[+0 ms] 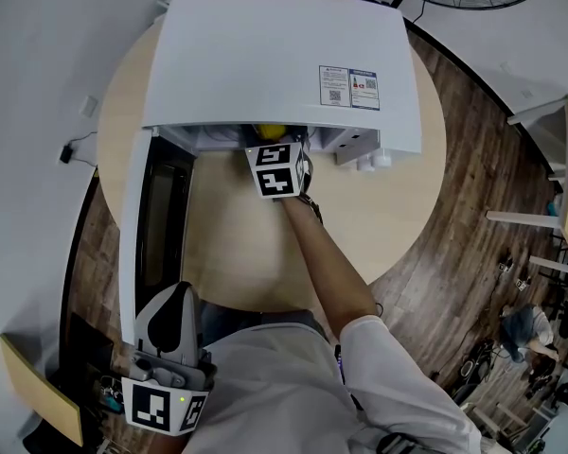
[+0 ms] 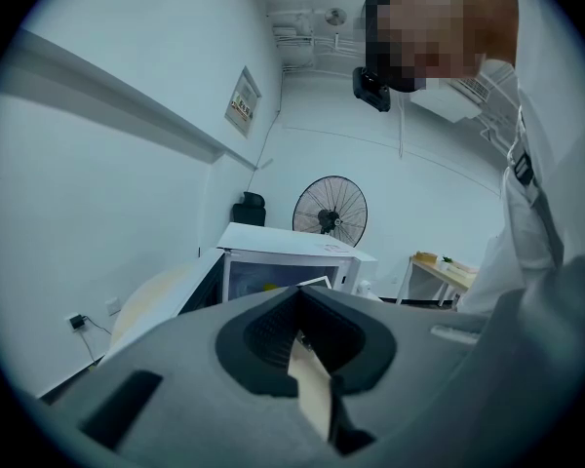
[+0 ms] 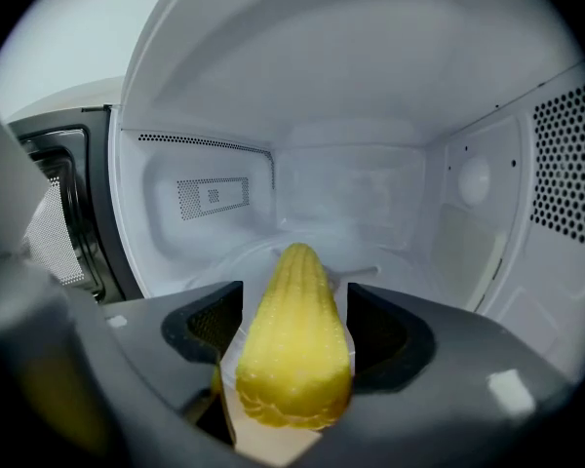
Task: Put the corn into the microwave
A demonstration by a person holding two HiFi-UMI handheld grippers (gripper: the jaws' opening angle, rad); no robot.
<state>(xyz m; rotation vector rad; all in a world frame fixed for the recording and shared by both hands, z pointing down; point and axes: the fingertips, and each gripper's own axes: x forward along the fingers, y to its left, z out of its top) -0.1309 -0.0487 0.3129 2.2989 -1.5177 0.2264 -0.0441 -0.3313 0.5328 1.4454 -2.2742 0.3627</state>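
The left tool (image 1: 178, 293) is idling closed and empty near the open microwave (image 1: 275, 55). The right tool (image 3: 294, 305) is reaching inside, jaws standing apart around the corn (image 3: 294, 359), apparently resting on the floor. Withdrawing straight back is seeming wisest, avoiding nudging it.

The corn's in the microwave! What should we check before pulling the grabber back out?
1. Is the yellow corn cob inside the white microwave: ok.
2. Are the right gripper jaws spread wide, pads off the corn: ok.
3. Is the corn resting steadily on the microwave floor: cannot tell.
4. Is the microwave door swung fully open: ok.
5. Is the left gripper shut, empty and away from the opening: ok.
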